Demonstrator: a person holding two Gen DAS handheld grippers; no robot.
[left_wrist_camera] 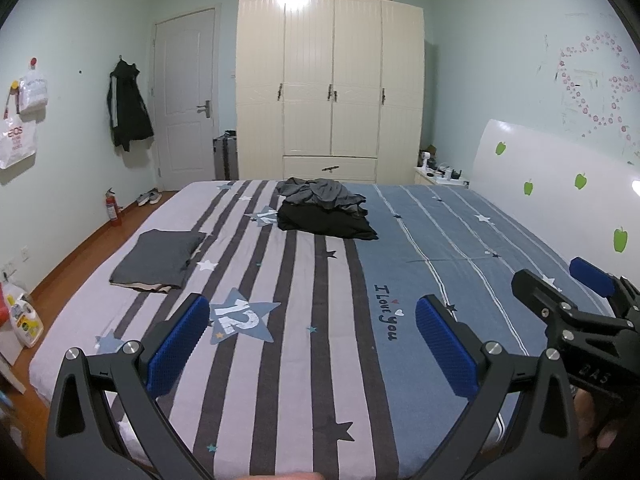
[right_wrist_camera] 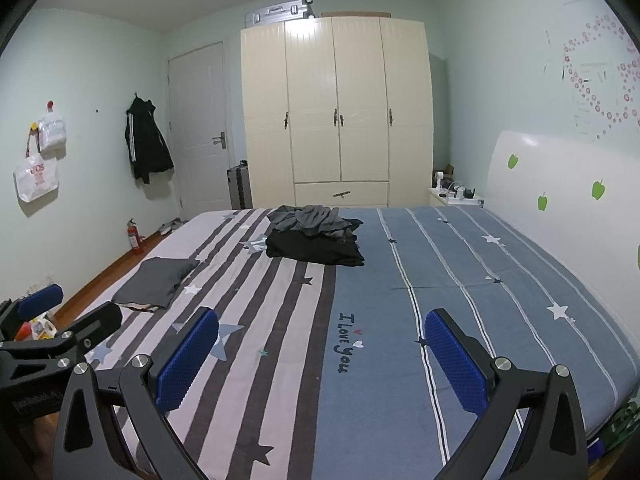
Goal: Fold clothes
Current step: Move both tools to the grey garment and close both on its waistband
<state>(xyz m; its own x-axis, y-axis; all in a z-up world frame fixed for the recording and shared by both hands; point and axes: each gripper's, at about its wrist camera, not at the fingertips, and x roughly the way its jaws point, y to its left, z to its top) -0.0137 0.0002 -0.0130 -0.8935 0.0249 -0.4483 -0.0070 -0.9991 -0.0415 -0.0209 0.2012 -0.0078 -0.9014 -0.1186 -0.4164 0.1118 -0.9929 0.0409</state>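
Observation:
A heap of unfolded clothes point(left_wrist_camera: 325, 210) point(right_wrist_camera: 314, 236), grey on top of black, lies far across the striped bed point(left_wrist_camera: 420, 280) point(right_wrist_camera: 460, 300). A folded dark grey garment point(left_wrist_camera: 158, 260) point(right_wrist_camera: 158, 280) rests flat near the bed's left edge. My left gripper point(left_wrist_camera: 312, 342) hovers open over the near part of the bed, holding nothing. My right gripper point(right_wrist_camera: 322, 358) is open and empty too, beside it on the right. In the left wrist view the right gripper point(left_wrist_camera: 560, 280) shows at the right edge; in the right wrist view the left gripper point(right_wrist_camera: 76, 306) shows at the left edge.
A white headboard point(right_wrist_camera: 560, 208) runs along the bed's right side. A cream wardrobe point(left_wrist_camera: 330, 88) and a door point(left_wrist_camera: 186, 100) stand behind the bed. A dark jacket point(left_wrist_camera: 128, 106) hangs on the left wall. A fire extinguisher point(left_wrist_camera: 113, 208) and bottles point(left_wrist_camera: 24, 316) stand on the wooden floor at left.

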